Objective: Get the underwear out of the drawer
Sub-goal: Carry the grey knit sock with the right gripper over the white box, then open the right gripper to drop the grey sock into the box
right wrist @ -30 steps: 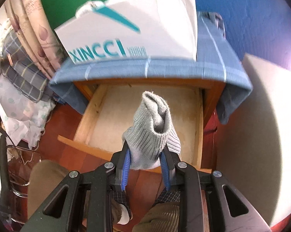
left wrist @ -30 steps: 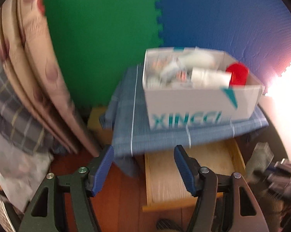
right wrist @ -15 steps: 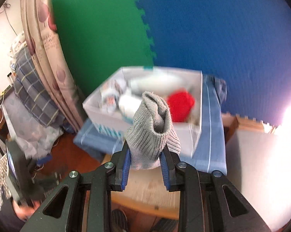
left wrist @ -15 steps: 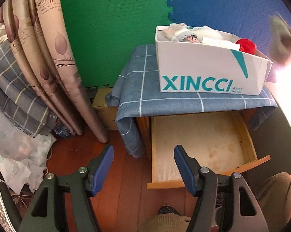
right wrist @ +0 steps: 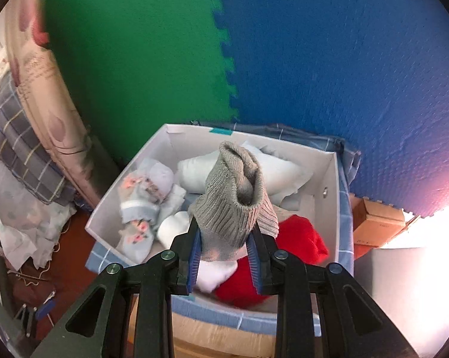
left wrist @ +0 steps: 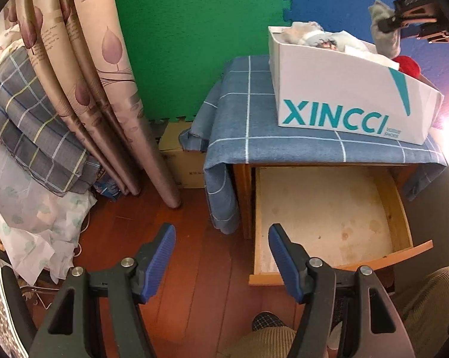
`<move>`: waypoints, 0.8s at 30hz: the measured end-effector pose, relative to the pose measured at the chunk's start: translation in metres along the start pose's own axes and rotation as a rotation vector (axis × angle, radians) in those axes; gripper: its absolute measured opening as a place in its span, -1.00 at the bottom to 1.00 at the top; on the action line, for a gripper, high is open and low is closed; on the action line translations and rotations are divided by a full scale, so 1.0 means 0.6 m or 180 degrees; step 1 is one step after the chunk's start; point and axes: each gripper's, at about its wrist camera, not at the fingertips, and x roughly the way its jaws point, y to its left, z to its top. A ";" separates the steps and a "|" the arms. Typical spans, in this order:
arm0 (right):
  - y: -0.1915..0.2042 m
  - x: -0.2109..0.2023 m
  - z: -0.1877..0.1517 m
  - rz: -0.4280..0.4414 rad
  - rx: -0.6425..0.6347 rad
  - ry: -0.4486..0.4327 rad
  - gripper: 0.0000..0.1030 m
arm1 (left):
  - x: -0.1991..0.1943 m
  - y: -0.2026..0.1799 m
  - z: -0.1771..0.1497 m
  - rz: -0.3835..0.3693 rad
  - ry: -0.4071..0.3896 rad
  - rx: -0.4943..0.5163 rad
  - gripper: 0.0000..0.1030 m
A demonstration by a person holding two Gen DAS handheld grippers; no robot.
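My right gripper (right wrist: pixel 224 238) is shut on a grey knitted garment (right wrist: pixel 234 197) and holds it above the white XINCCI box (right wrist: pixel 331 197), which holds several white, floral and red garments. In the left wrist view the grey garment (left wrist: pixel 384 34) hangs above the box (left wrist: pixel 343 101) at the top right. The wooden drawer (left wrist: pixel 403 208) stands pulled open below the nightstand with only a pale liner inside. My left gripper (left wrist: pixel 221 253) is open and empty, above the floor beside the drawer's left front corner.
A blue checked cloth (left wrist: pixel 242 119) covers the nightstand top and hangs down its left side. Rolled curtains (left wrist: pixel 105 89) and folded bedding (left wrist: pixel 30 113) stand at the left. A cardboard box (right wrist: pixel 376 223) sits right of the nightstand. The person's knees (left wrist: pixel 418 313) are at the bottom.
My right gripper has lifted the grey garment from the drawer up over the white box. My left gripper has drawn back and to the left.
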 end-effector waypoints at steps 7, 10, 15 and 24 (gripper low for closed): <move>-0.001 0.090 0.009 -0.0131 -0.0010 0.0253 -0.40 | 0.010 0.005 0.011 0.0043 0.0043 -0.0096 0.29; 0.001 0.115 0.007 -0.0095 0.0023 0.0266 -0.32 | 0.014 -0.001 0.014 0.0048 0.0064 -0.0094 0.29; 0.018 0.132 0.003 -0.0123 -0.0074 0.0232 0.22 | 0.023 -0.015 0.017 0.0031 0.0122 -0.0131 0.29; 0.048 0.045 -0.021 -0.0091 -0.0251 -0.0149 0.70 | 0.020 -0.038 0.006 -0.0018 0.0181 -0.0234 0.29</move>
